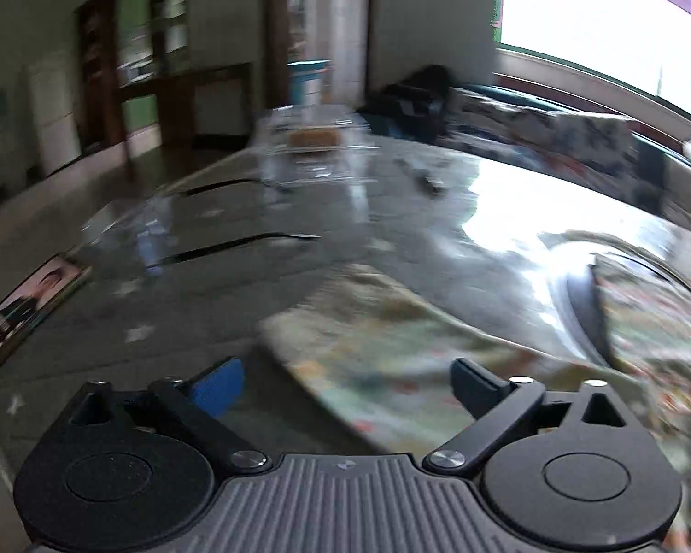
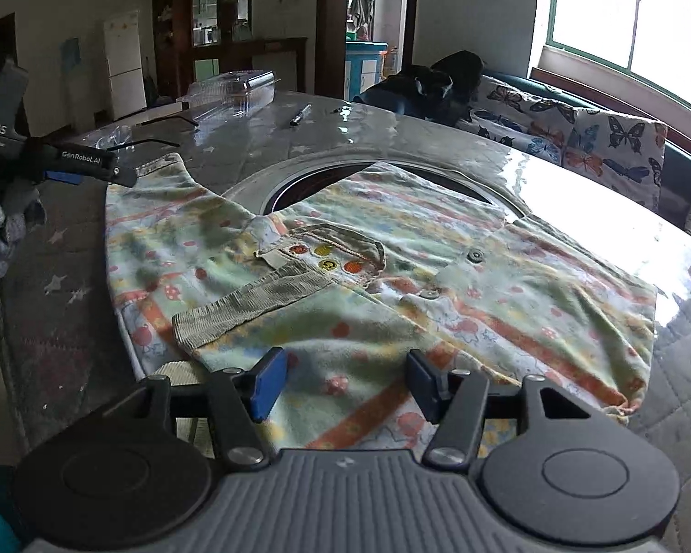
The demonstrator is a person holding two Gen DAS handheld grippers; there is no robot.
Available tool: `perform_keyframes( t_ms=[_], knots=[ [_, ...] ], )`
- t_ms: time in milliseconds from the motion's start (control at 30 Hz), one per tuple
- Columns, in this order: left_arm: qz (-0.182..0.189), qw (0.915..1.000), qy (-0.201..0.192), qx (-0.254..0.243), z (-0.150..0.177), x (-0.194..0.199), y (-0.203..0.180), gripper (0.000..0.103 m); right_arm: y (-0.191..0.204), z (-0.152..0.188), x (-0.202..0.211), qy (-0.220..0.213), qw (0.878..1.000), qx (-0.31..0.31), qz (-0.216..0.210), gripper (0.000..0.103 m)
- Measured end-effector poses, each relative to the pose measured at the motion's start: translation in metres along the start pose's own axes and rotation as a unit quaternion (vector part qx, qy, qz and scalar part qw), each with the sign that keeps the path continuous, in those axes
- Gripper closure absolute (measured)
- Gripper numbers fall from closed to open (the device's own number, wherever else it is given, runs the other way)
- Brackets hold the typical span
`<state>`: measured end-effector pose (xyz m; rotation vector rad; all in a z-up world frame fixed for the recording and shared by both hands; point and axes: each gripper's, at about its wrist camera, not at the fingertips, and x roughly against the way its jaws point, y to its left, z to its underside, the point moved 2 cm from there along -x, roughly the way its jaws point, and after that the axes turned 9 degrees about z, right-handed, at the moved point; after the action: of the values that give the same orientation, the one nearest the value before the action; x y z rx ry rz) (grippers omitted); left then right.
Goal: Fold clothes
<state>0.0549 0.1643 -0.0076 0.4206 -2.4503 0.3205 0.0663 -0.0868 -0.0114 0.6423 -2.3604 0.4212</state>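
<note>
Patterned shirt (image 2: pixel 368 285) lies spread flat on the glossy worktop (image 2: pixel 299 147), partly over a round recessed ring (image 2: pixel 272 179) at the centre. Corduroy-trimmed sleeve (image 2: pixel 253 304) is folded in across the front, ending near 8 o'clock of the collar placket with its coloured round patches (image 2: pixel 327 258).

Right claw (image 2: pixel 343 387): fingers spread, nothing between them, hovering over the shirt's near hem at 6 o'clock.

Left claw (image 1: pixel 345 391): spread wide, empty; its view is motion-blurred, with shirt fabric (image 1: pixel 391 345) under and ahead of it toward 3 o'clock. In the right wrist view the left claw (image 2: pixel 124 175) sits at the shirt's 10 o'clock corner; contact with the cloth cannot be told.

Far side, 12 o'clock: clear plastic container (image 2: pixel 235 87) and a pen (image 2: pixel 299 115). Butterfly-print sofa (image 2: pixel 576 138) at 2 o'clock under the window.
</note>
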Motion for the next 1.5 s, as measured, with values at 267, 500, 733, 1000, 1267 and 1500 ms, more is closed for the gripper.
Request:
perform_keyframes(
  t_ms=[267, 500, 733, 1000, 1267, 1500],
  knots=[
    [0.001, 0.9987, 0.011, 0.049, -0.009, -0.021, 0.029, 0.040, -0.002, 0.000, -0.002, 0.002, 1.000, -0.003, -0.001, 0.044],
    [-0.005, 0.9993, 0.001, 0.037, -0.007, -0.023, 0.026, 0.073, -0.003, 0.000, -0.002, 0.000, 1.000, -0.008, -0.001, 0.044],
    [0.057, 0.9963, -0.006, 0.063, -0.011, -0.010, 0.020, 0.095, -0.005, 0.000, 0.003, -0.007, 1.000, -0.015, 0.004, 0.044],
    [0.210, 0.9772, -0.011, 0.027, -0.021, 0.037, -0.051, 0.095, -0.017, 0.004, 0.013, -0.019, 0.999, -0.041, 0.014, 0.044],
    [0.353, 0.9343, 0.032, -0.039, -0.004, 0.058, -0.142, 0.095, -0.040, 0.015, 0.026, -0.027, 0.996, -0.081, 0.031, 0.044],
    [0.393, 0.9083, 0.088, -0.112, 0.038, 0.054, -0.192, 0.092, -0.063, 0.021, 0.034, -0.025, 0.990, -0.135, 0.036, 0.044]
  ],
)
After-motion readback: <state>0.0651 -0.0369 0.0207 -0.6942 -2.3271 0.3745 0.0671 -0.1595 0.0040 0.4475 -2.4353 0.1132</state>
